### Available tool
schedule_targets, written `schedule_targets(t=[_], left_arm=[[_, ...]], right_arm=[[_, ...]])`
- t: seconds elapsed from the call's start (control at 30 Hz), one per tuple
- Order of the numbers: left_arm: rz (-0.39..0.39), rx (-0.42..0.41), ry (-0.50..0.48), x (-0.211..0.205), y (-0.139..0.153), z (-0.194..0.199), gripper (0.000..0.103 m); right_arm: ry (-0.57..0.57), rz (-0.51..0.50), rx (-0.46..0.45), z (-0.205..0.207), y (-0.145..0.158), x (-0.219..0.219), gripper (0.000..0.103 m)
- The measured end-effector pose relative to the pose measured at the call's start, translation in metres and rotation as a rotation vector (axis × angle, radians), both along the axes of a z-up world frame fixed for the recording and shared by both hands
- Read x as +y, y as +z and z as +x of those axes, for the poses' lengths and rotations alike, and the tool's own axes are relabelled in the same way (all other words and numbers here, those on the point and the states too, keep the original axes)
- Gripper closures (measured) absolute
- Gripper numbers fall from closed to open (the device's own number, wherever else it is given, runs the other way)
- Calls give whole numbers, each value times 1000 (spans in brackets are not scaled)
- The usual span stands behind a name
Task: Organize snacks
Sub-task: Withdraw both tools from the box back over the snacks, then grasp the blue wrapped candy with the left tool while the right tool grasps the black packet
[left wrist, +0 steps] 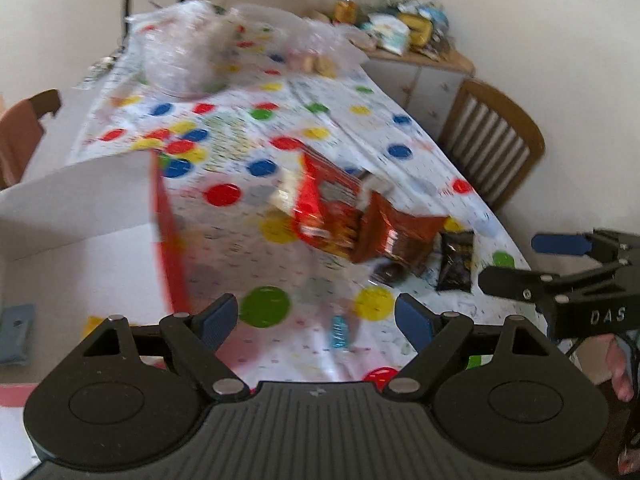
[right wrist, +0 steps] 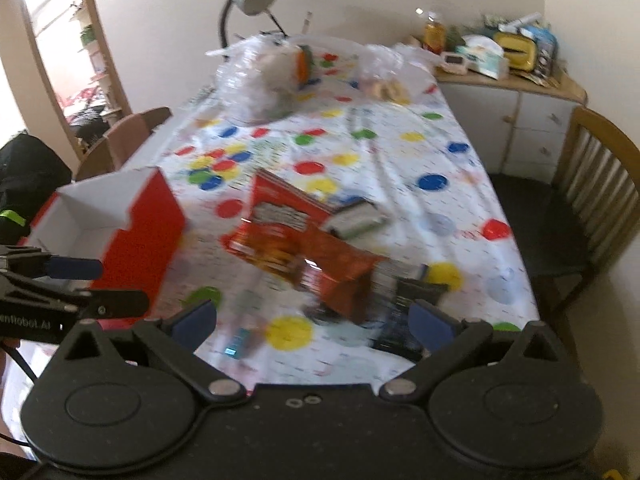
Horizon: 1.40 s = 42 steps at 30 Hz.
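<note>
Red snack packets point(right wrist: 304, 248): lay heaped mid-table on the spotted tablecloth point(right wrist: 400, 152), ahead of both claws.
Red box point(right wrist: 132, 236): stood open near the left edge.
Left gripper point(left wrist: 316, 320): jaws spread, empty.
Right gripper point(right wrist: 312, 320): jaws spread, empty, above a black packet point(right wrist: 416, 296).

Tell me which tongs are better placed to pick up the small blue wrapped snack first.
Probably the left tongs: open, empty, with the small blue snack lying almost between their tips. In the right tongs' view, the snack sits left of centre, nearer the red box.
</note>
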State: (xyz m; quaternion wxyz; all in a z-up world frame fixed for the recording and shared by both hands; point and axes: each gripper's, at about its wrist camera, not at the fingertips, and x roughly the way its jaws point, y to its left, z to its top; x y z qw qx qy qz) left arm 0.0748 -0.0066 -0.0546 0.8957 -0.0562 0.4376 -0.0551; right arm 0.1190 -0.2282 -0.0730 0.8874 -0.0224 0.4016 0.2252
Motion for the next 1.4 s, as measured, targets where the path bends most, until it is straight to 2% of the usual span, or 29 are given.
schedule_targets(t=[0.13,0.33,0.63,0.77,0.93,1.07,1.23,1.37,1.4], left_arm=[[28,30,-49,-25,-18,15,17],[61,117,-4,-41,-52,34,17],[94,210,75,-48,-87,54,17],[115,225,84,-53,-94,58,17],[135,228,99,-58,-98,61,39],[137,235,103,-62,-102,61,46],[147,231,100,-66,-105,60,64],[152,222,100,-68,-104,60,71],[149,221,101,-68,-104,60,75]], right_arm=[[-18,-21,30,14,-18,-24,0],[-50,-40,71,36,-48,-44,2],[-36,-103,118,76,-84,-36,8],[-40,-117,142,88,-94,-33,12],[-33,-125,157,95,-99,-31,19],[-34,-122,169,99,-101,-31,29],[-28,-114,179,99,-103,-30,40],[-23,-103,182,98,-101,-30,48],[-25,-100,182,97,-101,-30,51]])
